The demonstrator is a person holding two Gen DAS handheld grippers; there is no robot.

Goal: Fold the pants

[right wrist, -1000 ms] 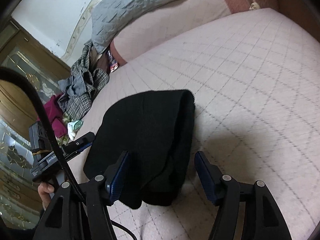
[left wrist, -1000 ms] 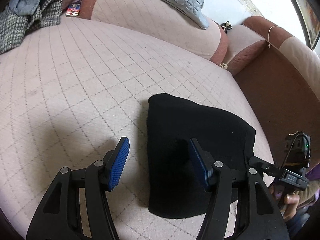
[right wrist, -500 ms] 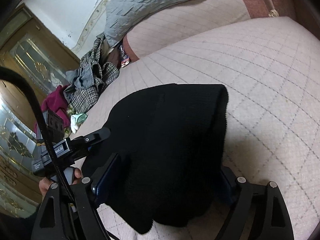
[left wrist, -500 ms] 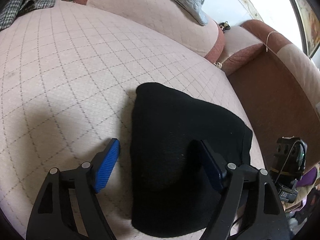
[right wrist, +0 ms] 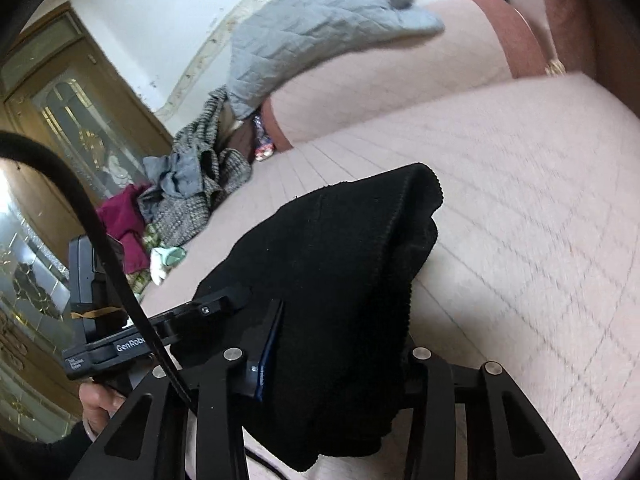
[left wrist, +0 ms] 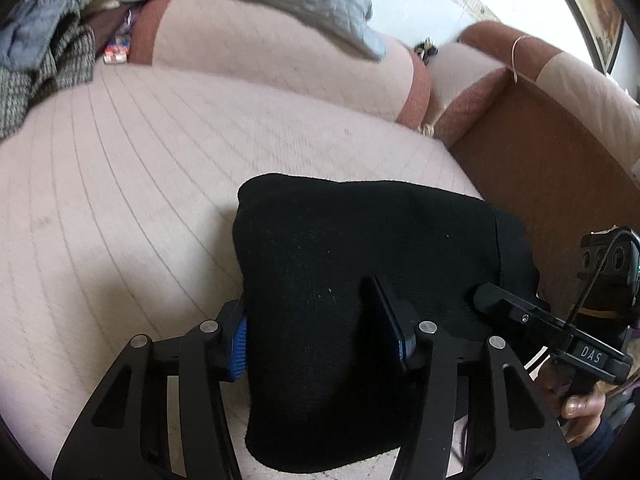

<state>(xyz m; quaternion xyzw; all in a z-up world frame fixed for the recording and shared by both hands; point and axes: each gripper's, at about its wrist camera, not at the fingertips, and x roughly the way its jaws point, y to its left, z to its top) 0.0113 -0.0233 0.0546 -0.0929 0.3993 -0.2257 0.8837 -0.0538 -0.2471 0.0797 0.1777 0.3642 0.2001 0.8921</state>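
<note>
The black pants [left wrist: 360,280] were a thick, soft bundle of fleecy knit, folded into a rounded block and lying on the sofa seat [left wrist: 140,200], a pale pink cushion quilted in a diamond pattern. The left tongs [left wrist: 320,344] had just been closing, and their ribbed blue pads pressed on the near end of the bundle from both sides, gripping it. The right tongs [right wrist: 340,356] had also just been closing; they clamped the other end of the pants [right wrist: 340,272], whose fabric bulged over the black fingers and hid one pad. In the right wrist view the stitched hem ran as a ridged line down the fold. Each view showed the other handheld tool at the edge of the bundle, with a hand [right wrist: 100,400] on its grip. A grey quilted blanket [right wrist: 320,20] draped the backrest, beside a heap of tweed and maroon clothes [right wrist: 188,200].
</note>
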